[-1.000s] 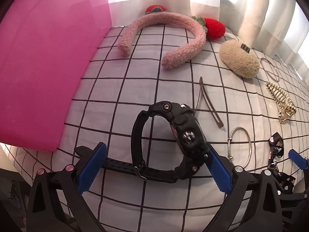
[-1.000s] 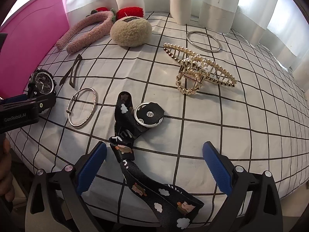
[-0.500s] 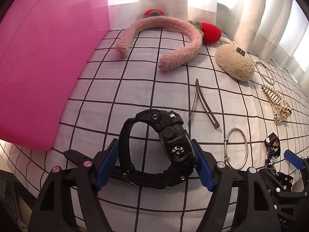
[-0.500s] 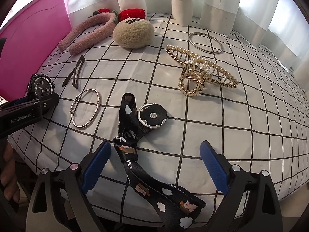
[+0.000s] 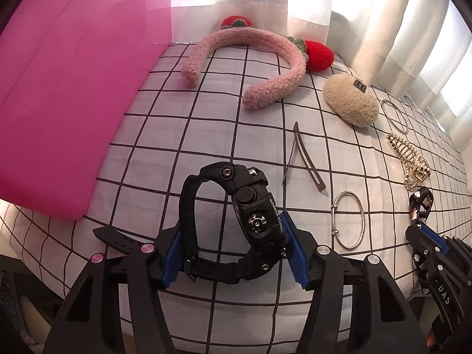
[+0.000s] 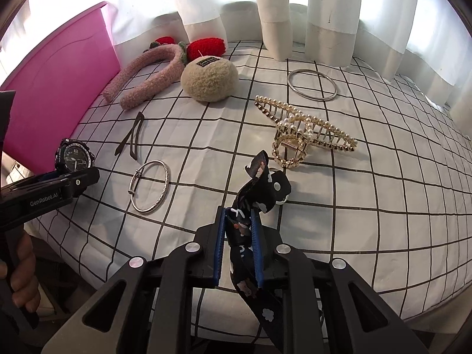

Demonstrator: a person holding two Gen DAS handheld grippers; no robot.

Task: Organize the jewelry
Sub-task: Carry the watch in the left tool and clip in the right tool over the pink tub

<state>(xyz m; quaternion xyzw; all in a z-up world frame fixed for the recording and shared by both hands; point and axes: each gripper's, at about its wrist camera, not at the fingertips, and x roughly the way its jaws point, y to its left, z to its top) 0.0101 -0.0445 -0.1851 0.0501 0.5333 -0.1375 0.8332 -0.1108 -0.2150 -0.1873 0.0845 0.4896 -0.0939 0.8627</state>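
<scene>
My left gripper (image 5: 233, 250) is shut on a black wristwatch (image 5: 253, 215), its blue pads pressing the strap and case near the table's front edge; the watch also shows in the right wrist view (image 6: 75, 157). My right gripper (image 6: 238, 247) is shut on a black patterned lanyard strap (image 6: 259, 183) and lifts its end off the checked cloth. A pink box (image 5: 67, 94) stands at the left. A silver bangle (image 6: 151, 186), a brown hair clip (image 6: 132, 137) and a gold pearl claw clip (image 6: 303, 131) lie on the cloth.
A pink fuzzy headband (image 5: 250, 56), a red knitted strawberry (image 5: 318, 56), a beige fuzzy clip (image 5: 351, 103) and a large silver ring (image 6: 311, 84) lie farther back. White curtains (image 6: 295, 14) hang behind. The table's front edge is just below both grippers.
My left gripper closed from open onto the watch. My right gripper closed on the lanyard strap and raised it.
</scene>
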